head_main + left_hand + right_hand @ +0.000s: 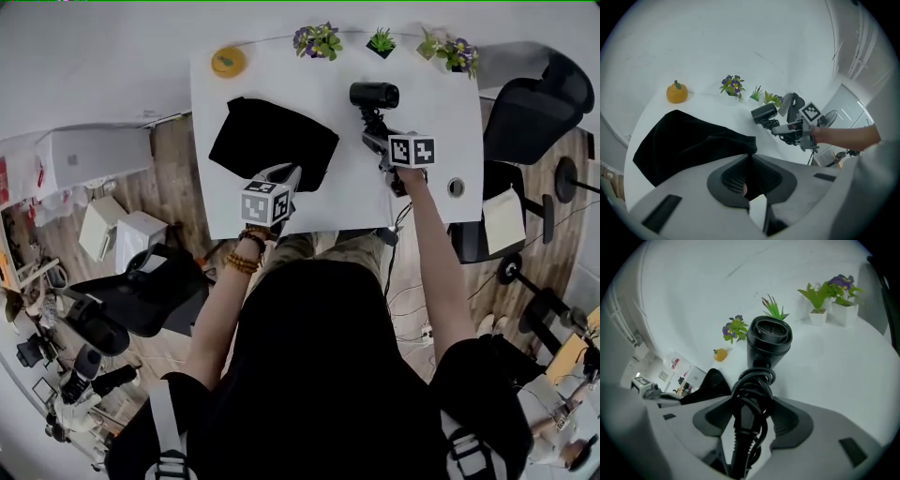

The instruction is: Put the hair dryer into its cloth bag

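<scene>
The black cloth bag (272, 141) lies flat on the white table (431, 112), left of centre. My left gripper (291, 174) is at its near right edge. In the left gripper view the jaws (751, 157) are closed together on the bag's (689, 140) corner. The black hair dryer (374, 95) is at the table's back right, its barrel away from me. Its cord-wrapped handle (752, 394) runs between the jaws of my right gripper (375, 141), and the pads touch the cord on both sides. The barrel (768, 338) points up and away.
An orange pumpkin-shaped object (228, 62) sits at the table's back left corner. Small potted plants (319, 40) line the back edge. A black office chair (534, 112) stands to the right of the table, and boxes and gear lie on the floor to the left.
</scene>
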Demonstrator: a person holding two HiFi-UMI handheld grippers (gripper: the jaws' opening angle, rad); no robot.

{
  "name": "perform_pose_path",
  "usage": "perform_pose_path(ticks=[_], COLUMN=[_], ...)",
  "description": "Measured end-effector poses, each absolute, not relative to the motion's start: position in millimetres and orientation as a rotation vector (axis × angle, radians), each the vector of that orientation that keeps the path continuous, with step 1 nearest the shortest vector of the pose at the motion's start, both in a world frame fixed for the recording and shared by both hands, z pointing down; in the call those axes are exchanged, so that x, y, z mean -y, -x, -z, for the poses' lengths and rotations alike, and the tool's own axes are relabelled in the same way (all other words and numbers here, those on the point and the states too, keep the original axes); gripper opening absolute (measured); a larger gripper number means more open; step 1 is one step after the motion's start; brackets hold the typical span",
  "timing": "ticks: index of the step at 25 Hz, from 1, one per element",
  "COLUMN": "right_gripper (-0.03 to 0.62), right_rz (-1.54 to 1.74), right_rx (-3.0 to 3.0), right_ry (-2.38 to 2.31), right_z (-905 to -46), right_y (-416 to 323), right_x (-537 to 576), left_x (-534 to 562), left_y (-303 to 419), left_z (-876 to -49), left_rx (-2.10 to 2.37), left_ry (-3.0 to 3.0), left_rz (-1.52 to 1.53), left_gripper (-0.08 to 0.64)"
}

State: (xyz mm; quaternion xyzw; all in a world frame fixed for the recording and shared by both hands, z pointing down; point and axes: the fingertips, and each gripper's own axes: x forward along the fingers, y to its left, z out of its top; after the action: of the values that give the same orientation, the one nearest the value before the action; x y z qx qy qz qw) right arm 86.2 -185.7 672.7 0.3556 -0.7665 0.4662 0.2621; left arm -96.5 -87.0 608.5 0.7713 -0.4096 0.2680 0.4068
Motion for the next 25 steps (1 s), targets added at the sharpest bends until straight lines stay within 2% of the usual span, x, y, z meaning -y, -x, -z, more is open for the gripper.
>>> perform_pose_path(ticks=[3,12,25], right_gripper=[0.27,0.268,0.27], right_rz=[-1.334,-1.274,-1.152], right_rx=[2.089,2.147,2.318], right_ry=[-0.96,-0.901,-0.642], right_z=[-663.4,-647.1,-626.3], right_y=[-99.3,-111.6,-51.3], right_x=[139.2,57.0,0.8], left_x=[85.2,66.6,48.7], left_y=[95.4,82.3,90.7], left_z=[-607.9,-609.9,-606.5], left_rx=[1.015,0.925,0.913], left_ry=[-1.965,-2.022,-2.071], left_rz=[-0.671,-0.695,-0.687], left_gripper=[0.043,0.043,0.043])
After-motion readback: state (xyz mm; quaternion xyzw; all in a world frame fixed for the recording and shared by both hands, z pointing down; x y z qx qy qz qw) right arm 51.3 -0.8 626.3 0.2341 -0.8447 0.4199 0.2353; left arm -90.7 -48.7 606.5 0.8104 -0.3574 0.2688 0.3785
